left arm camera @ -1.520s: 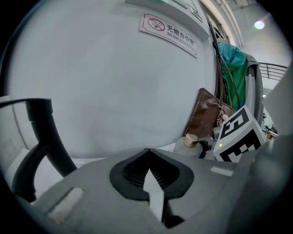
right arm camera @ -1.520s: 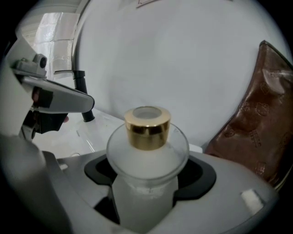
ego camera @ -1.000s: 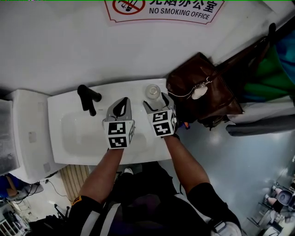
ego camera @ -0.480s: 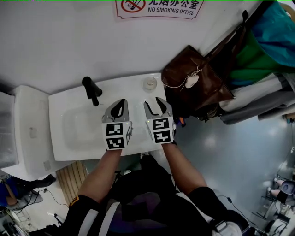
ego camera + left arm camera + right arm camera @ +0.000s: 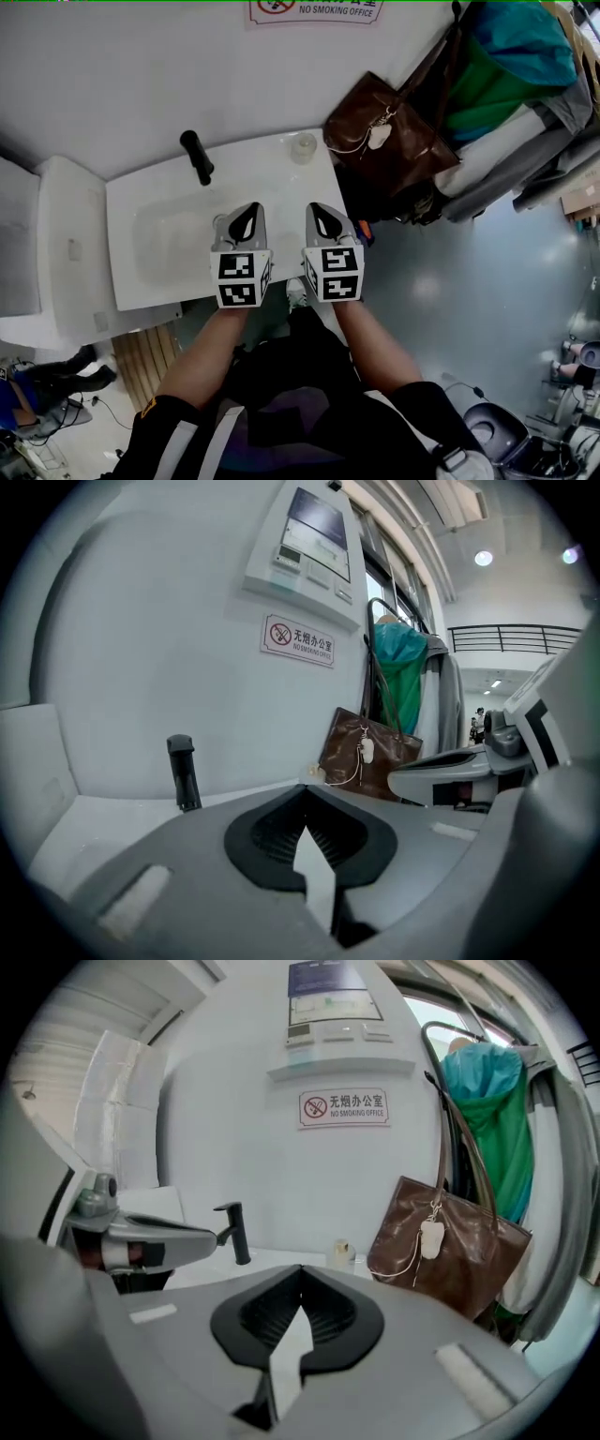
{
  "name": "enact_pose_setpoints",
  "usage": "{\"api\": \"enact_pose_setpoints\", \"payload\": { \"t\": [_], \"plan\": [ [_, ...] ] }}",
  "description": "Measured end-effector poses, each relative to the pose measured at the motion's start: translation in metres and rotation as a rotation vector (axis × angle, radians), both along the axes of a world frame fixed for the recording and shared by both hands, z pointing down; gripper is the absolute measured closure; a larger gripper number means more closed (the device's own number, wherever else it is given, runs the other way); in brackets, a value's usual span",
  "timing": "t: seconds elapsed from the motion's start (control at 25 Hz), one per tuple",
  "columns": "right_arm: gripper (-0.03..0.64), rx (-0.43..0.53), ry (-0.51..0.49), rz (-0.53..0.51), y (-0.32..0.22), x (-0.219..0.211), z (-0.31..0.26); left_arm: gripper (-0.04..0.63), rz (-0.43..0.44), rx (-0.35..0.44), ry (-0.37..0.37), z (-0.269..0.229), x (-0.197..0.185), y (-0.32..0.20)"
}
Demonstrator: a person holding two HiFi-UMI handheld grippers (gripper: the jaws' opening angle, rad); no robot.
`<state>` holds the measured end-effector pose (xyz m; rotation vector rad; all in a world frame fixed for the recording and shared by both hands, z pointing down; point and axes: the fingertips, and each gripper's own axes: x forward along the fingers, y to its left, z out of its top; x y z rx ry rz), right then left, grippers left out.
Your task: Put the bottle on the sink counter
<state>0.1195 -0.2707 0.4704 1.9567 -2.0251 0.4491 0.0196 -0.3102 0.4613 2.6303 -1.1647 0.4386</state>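
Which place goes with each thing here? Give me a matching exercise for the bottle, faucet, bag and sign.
Things:
1. bottle
2. faucet
3. brown bag
4. no-smoking sign

Places:
A. on the wall
B. back right corner of the sink counter
C. hanging to the right of that counter
D. at the counter's back edge, left of the bottle

Pairs: 1-B; 2-D; 3-C; 4-A

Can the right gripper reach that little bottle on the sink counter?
Probably yes: only bare counter lies between right gripper and bottle. Its jaws, just closed on nothing, must reopen.
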Motion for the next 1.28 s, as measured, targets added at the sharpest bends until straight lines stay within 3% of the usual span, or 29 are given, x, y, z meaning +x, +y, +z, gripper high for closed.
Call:
{"api": "enact_pose_setpoints", "payload": {
  "t": [0.64, 0.92, 1.28],
  "plan": [
    [0.617, 0.034, -0.017, 0.042, 0.132, -0.088, -0.027, 0.593, 0.094, 0.057, 0.051, -0.037, -0.073, 0.127],
    [0.617, 0.051, -0.016, 0.066, 0.175, -0.110, -0.042, 0.594, 0.130, 0.071, 0.073, -0.049, -0.095, 0.170],
    [0.617, 0.055, -0.022, 0.117, 0.234, -0.109, -0.055, 0.594, 0.190, 0.073, 0.076, -0.056, -0.095, 0.227]
  ]
}}
